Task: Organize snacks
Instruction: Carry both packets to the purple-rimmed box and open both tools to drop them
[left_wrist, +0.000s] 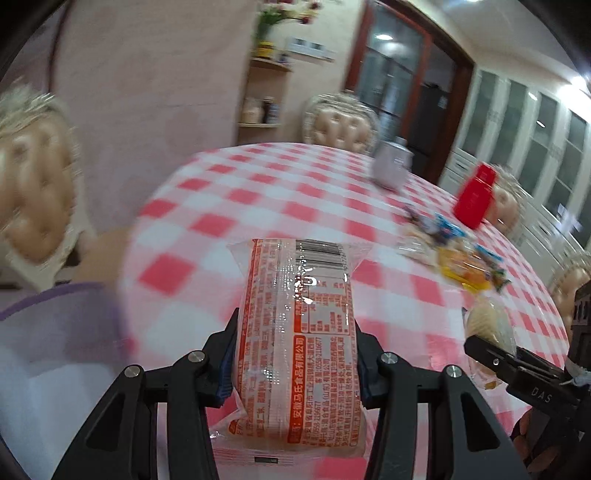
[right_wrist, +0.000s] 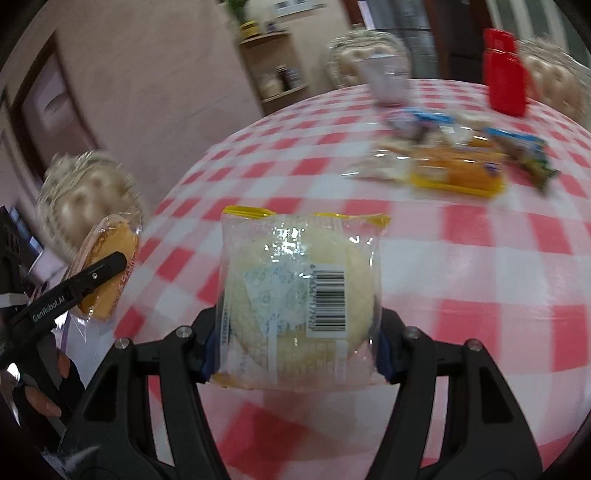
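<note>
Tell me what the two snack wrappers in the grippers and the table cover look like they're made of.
Orange-printed snack pack: thin glossy plastic film, judging by glare and crimped end. Round bun pack: clear shiny plastic film, the bun visible through it. Checked tablecloth: red and white, probably cloth or wipeable vinyl; blur leaves it open.

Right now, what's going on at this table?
Both claws are loaded. The left claw is shut on an orange-printed snack packet, and the right claw is shut on a clear-wrapped round bun. Both are held above the red-checked table. A pile of other snacks lies further back, near a red container. The background is blurred.
</note>
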